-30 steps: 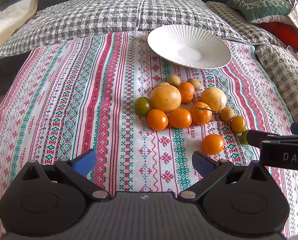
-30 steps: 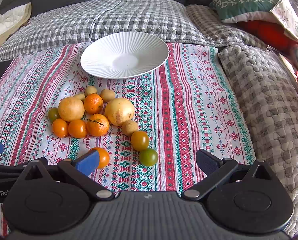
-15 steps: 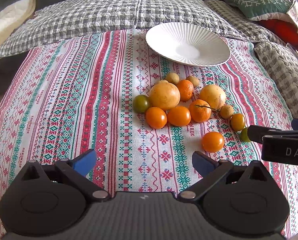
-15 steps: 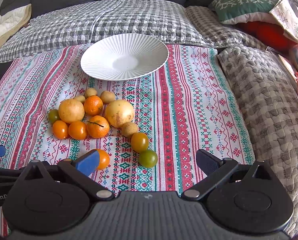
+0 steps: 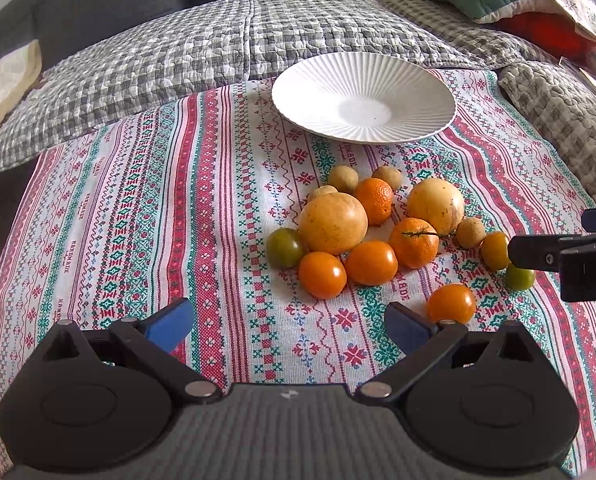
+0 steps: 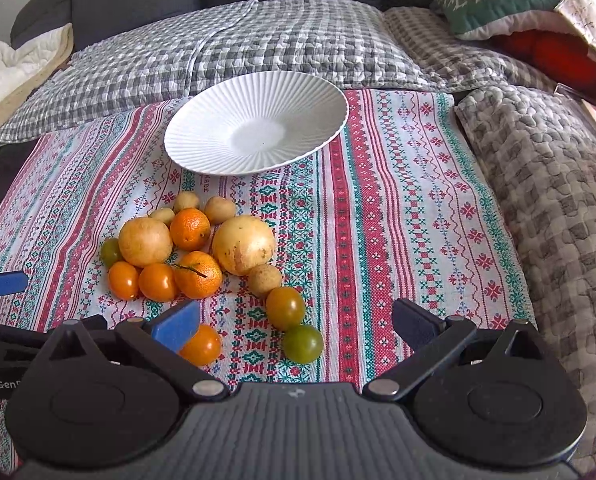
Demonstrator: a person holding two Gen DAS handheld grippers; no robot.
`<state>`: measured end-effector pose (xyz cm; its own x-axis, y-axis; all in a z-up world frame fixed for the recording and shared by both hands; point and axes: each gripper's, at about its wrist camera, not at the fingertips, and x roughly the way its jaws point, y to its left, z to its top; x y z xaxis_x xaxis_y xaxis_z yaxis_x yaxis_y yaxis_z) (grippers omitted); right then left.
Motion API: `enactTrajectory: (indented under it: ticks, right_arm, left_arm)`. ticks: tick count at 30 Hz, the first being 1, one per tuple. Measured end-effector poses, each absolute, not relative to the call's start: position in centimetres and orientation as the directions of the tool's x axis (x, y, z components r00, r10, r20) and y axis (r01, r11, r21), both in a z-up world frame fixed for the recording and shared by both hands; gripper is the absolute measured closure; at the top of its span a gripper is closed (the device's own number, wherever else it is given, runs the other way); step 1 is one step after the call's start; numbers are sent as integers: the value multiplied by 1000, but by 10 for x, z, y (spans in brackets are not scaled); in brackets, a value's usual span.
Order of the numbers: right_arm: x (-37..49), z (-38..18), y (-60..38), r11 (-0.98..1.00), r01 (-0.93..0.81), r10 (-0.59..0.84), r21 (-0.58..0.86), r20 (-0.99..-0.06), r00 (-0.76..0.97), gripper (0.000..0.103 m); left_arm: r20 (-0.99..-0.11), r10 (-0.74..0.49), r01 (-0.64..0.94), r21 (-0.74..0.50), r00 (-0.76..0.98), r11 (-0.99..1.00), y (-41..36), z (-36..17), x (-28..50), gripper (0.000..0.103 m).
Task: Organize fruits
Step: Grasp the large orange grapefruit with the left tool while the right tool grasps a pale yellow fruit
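A white ribbed plate lies empty at the far side of a patterned cloth. In front of it sits a cluster of fruit: two large yellow fruits, mandarins, orange tomatoes, green tomatoes and several small tan fruits. My left gripper is open and empty, just short of the cluster. My right gripper is open and empty, with a green and an orange tomato near its fingers.
The patterned cloth covers a sofa seat with grey checked quilts behind and to the right. A green cushion lies at the far right. The right gripper's finger shows at the left view's right edge.
Both grippers have moved forward, closer to the fruit and the plate. Both stay open and empty. The fruit has not moved.
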<state>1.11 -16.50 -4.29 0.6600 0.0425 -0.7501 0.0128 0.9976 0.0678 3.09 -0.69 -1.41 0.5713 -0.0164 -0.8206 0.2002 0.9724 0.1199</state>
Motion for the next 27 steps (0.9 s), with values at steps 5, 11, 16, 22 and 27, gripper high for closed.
enactTrajectory:
  ticks: [5, 11, 16, 22, 27]
  right_arm:
    - [22, -52, -175, 984, 7, 130, 178, -747, 652, 6]
    - [25, -51, -187, 951, 10, 218, 308, -694, 686, 8]
    - [35, -56, -186, 935, -10, 264, 355, -677, 687, 16]
    - [48, -62, -188, 914, -21, 306, 406, -653, 693, 28]
    - [56, -69, -193, 887, 6, 332, 461, -647, 686, 37]
  left_arm:
    - [-827, -44, 182, 72, 561, 981, 2, -25, 49, 9]
    - [-811, -139, 163, -55, 569, 985, 12, -25, 61, 12]
    - [-772, -215, 189, -125, 599, 974, 11, -24, 70, 24]
    - [-743, -298, 248, -181, 600, 952, 0, -28, 80, 39]
    - [-744, -270, 274, -122, 611, 954, -9, -33, 86, 47]
